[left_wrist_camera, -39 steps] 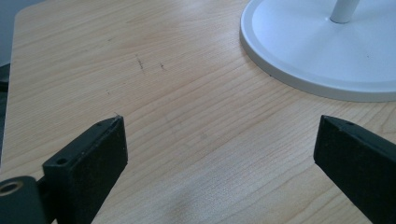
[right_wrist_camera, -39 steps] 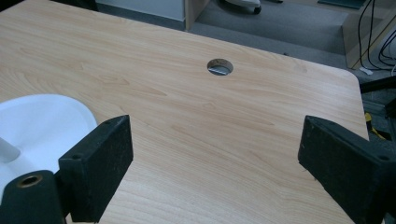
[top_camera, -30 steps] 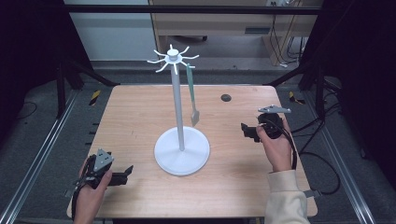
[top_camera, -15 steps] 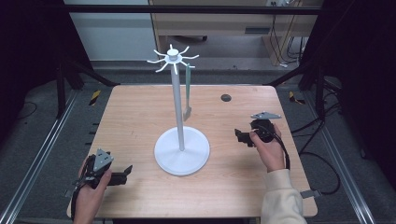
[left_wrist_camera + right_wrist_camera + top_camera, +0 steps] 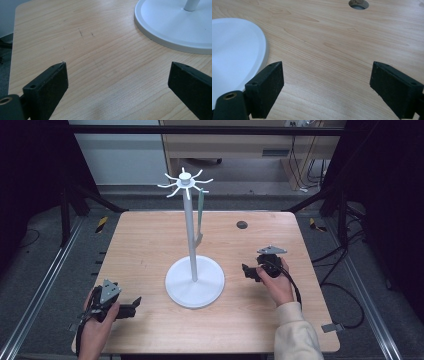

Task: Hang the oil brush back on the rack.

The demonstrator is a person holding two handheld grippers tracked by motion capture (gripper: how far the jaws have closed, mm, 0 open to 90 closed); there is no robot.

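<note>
A white stand [image 5: 194,279] with a round base, a tall pole and hooked arms at the top stands mid-table. A pale green strip [image 5: 200,217] hangs from one hook, right of the pole. My left gripper [image 5: 134,306] rests near the table's front left corner, open, with bare wood between its jaws; the stand's base [image 5: 175,27] lies ahead to its right. My right gripper [image 5: 247,271] sits low over the table right of the base, open and holding nothing, with the base's edge [image 5: 239,55] at its left.
The wooden table [image 5: 140,245] has a round cable hole [image 5: 242,224] at the back right, also in the right gripper view as the hole [image 5: 358,4]. Black frame bars and metal rails flank the table. A cable trails from the right hand.
The right gripper has come down and toward the front of the table, ending lower beside the stand's base. The hanging strip swung slightly. The left gripper stayed put.
</note>
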